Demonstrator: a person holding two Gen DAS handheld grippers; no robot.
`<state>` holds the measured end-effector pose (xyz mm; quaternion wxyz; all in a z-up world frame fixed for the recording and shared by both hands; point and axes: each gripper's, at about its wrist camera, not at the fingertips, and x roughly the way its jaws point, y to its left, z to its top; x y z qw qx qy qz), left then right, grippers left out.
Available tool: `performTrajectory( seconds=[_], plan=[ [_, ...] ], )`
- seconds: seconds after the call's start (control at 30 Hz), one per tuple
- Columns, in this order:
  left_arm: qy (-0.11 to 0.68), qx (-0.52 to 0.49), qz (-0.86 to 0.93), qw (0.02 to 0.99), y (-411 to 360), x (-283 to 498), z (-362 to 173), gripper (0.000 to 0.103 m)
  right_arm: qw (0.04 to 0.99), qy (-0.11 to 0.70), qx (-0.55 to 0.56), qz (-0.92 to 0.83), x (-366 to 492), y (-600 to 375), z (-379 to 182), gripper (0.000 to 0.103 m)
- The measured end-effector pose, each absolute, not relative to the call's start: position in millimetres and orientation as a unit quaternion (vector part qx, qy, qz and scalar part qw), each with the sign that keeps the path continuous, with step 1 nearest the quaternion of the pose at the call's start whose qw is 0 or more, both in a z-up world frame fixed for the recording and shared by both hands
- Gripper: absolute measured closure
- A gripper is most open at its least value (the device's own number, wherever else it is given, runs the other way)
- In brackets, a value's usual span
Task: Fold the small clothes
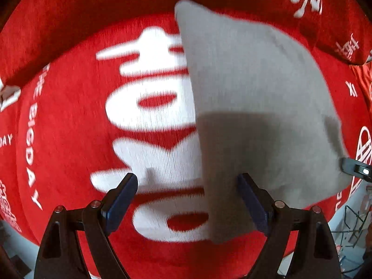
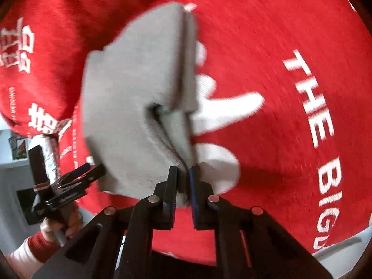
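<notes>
A red woven cloth printed with large white characters (image 1: 69,121) filled both views, its lettered surface open all round, ending at a pale edge in the lower right corner of the right wrist view. The folded grey fabric garment (image 2: 130,97) hung above it; only the right wrist view showed its stacked layers and the fold bunched at the bottom. There the right gripper (image 2: 184,174) pinched that bunched edge tightly at lower centre. The left wrist view showed the garment as a flat grey sheet at centre right, with the left gripper (image 1: 187,186) spread wide, its right finger against the sheet's lower part, holding nothing.
</notes>
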<state>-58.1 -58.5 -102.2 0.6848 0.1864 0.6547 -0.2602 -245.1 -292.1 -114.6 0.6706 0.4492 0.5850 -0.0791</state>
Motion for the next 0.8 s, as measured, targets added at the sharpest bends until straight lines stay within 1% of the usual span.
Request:
performTrajectory(
  seconds=[0.03,0.1,0.2,0.3,0.5,0.8],
  plan=[
    [0.657,0.187,-0.258,0.683,-56,-61,-106,0.014,0.664,0.582,0.463,-0.08,-249,-294,-123,0.092],
    [0.662,0.178,-0.248,0.684,-50,-65,-114,0.002,0.663,0.573,0.474,-0.08,-251,-296,-124,0.092],
    [0.669,0.16,-0.24,0.685,-43,-64,-117,0.002,0.673,0.578,0.455,-0.079,-251,-294,-119,0.092],
    [0.666,0.165,-0.241,0.687,-41,-67,-114,0.002,0.676,0.58,0.446,-0.086,-251,-285,-115,0.092],
    [0.661,0.175,-0.241,0.689,-40,-75,-109,0.002,0.681,0.573,0.44,-0.118,-262,-279,-109,0.084],
    [0.66,0.178,-0.249,0.686,-38,-71,-107,0.002,0.68,0.563,0.438,-0.169,-274,-266,-95,0.083]
  ],
)
